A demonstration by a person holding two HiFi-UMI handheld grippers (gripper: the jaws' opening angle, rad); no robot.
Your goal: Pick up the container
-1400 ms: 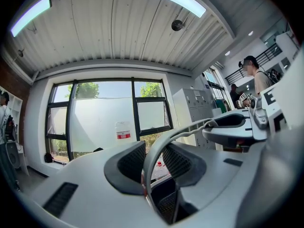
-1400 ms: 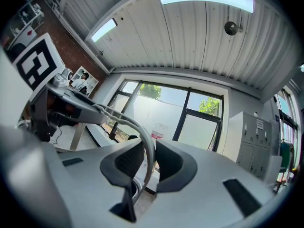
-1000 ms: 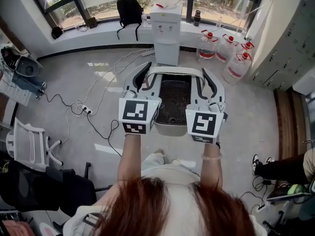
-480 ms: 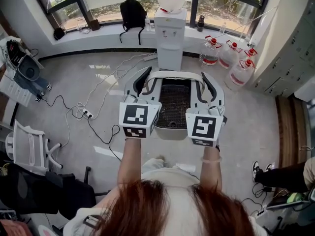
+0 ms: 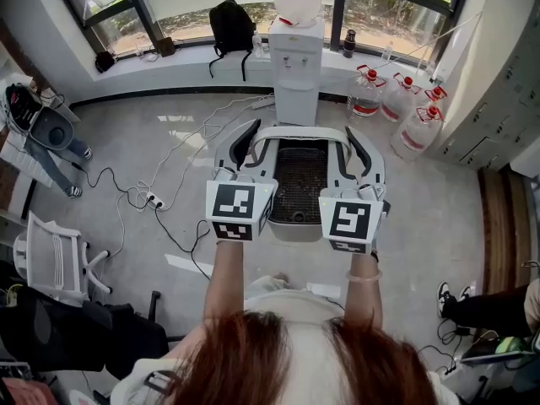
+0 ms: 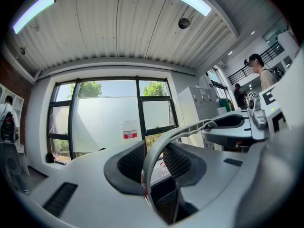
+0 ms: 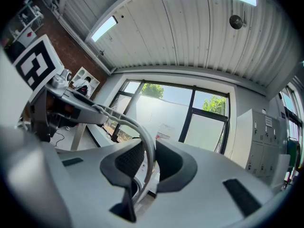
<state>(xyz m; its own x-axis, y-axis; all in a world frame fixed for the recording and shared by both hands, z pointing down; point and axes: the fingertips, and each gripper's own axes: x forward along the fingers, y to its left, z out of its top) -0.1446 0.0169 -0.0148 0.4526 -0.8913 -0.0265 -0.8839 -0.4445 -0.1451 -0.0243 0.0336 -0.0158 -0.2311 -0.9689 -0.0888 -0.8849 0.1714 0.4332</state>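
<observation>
grey plastic with a dark mesh inside, the container (image 5: pixel 297 175) hangs in the air at the centre of the head view, clear of the pale floor (image 5: pixel 439 201) far below it. a white handle (image 5: pixel 299 130) curves across its upper edge from one side to the other.

the left gripper (image 5: pixel 251 148) has that handle at the container's left end. in the left gripper view its jaws (image 6: pixel 154 163) stand narrow, the two dark ribbed pads pressed on either side of the white handle (image 6: pixel 156 151), which arcs away to the right of the frame. the right gripper (image 5: pixel 350 152) has the handle at the right end. in the right gripper view its jaws (image 7: pixel 147 163) are narrow too, clamped on the same handle (image 7: pixel 148 151), which bends off to the upper left. both grippers point level, side by side, their marker cubes (image 5: pixel 240 212) facing the head camera below the container.

above the container in the head view stands a white water dispenser (image 5: pixel 296 66) against the window wall, with a bottle on top. several clear water jugs (image 5: pixel 396 112) with red caps sit on the floor at the upper right. a black backpack (image 5: pixel 231 22) rests on the sill at the upper middle. cables trail over the floor to a power strip (image 5: pixel 155 199) on the left, and a white chair (image 5: pixel 52 256) stands at the lower left.
</observation>
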